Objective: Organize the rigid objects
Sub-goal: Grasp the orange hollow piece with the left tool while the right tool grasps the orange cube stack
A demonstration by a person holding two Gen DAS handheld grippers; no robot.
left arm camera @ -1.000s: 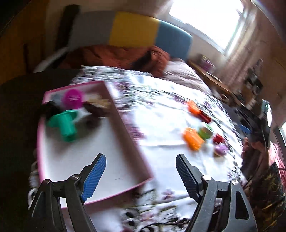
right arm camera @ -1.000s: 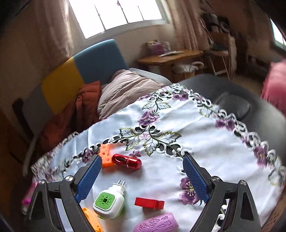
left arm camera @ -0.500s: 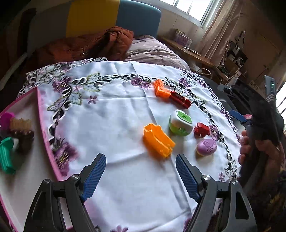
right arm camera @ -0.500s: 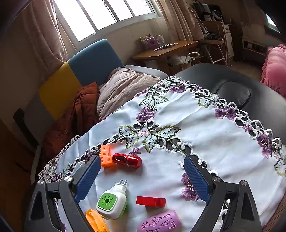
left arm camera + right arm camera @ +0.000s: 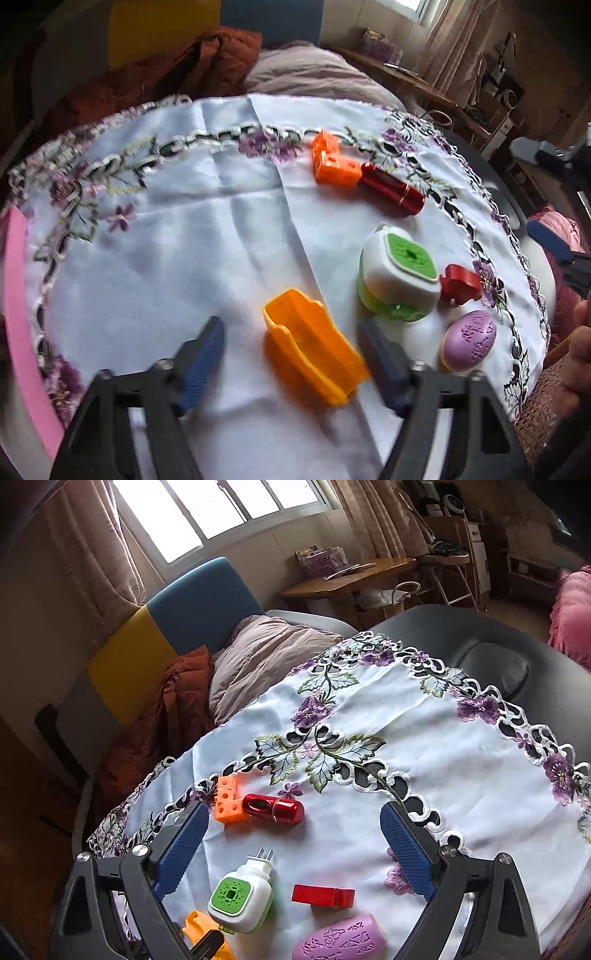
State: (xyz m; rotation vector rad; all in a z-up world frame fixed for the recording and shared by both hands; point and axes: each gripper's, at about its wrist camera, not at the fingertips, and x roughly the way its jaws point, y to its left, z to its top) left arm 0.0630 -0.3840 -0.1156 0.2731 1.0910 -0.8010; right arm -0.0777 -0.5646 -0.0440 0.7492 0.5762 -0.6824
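Observation:
On the flowered white cloth lies an orange plastic holder, right between the blue pads of my left gripper. The jaws are closing; a gap still shows on the holder's left side. Beside it lie a white-and-green plug-in device, a red block, a purple oval, an orange cube piece and a red cylinder. My right gripper hangs open above the cloth, holding nothing, with the plug-in device, red block and purple oval below it.
A pink-rimmed tray lies at the cloth's left edge. A person's hand shows at the right edge of the left wrist view. Behind the table are a pillow, a rust-coloured blanket and a desk.
My left gripper has swung right, away from the pink tray, and come down over the orange holder with its jaws narrower. The right gripper has kept still.

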